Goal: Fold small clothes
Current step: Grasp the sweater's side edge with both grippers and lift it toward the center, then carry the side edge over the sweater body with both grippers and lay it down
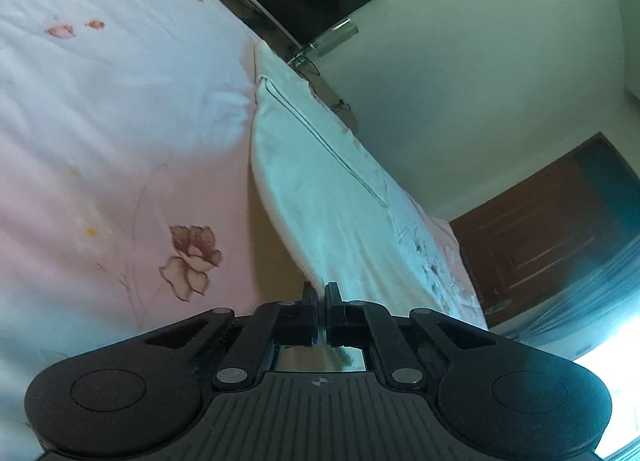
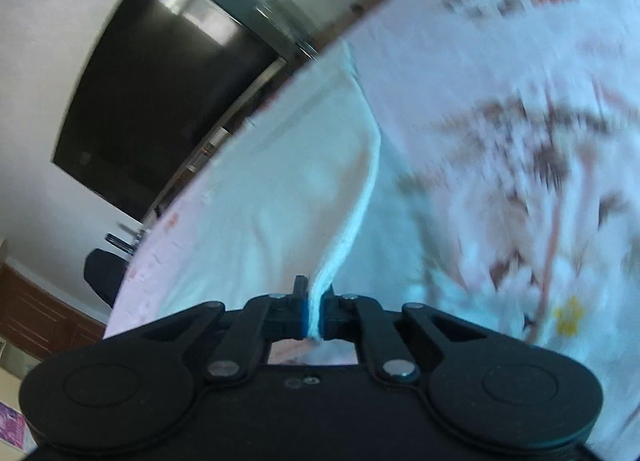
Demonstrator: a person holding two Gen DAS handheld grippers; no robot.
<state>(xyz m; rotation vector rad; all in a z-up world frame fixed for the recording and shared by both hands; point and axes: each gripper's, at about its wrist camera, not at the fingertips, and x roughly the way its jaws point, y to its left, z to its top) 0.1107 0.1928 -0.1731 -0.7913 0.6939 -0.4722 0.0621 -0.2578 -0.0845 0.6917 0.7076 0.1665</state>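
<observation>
A small white garment [image 1: 320, 165] with a thin stitched seam lies on a pink floral bedsheet [image 1: 104, 109]. Its near edge rises off the sheet and runs into my left gripper [image 1: 319, 293], whose jaws are shut on the cloth. In the right wrist view the same white garment [image 2: 288, 181] shows a thick ribbed hem that leads straight down into my right gripper [image 2: 316, 301]. That gripper is shut on the hem, with the fabric pinched between its blue pads. The right wrist view is motion-blurred on the right side.
A dark television [image 2: 160, 101] hangs on the pale wall beyond the bed's far edge. A brown wooden door [image 1: 536, 237] stands at the right of the left wrist view. A dark chair back [image 2: 104, 273] sits beside the bed.
</observation>
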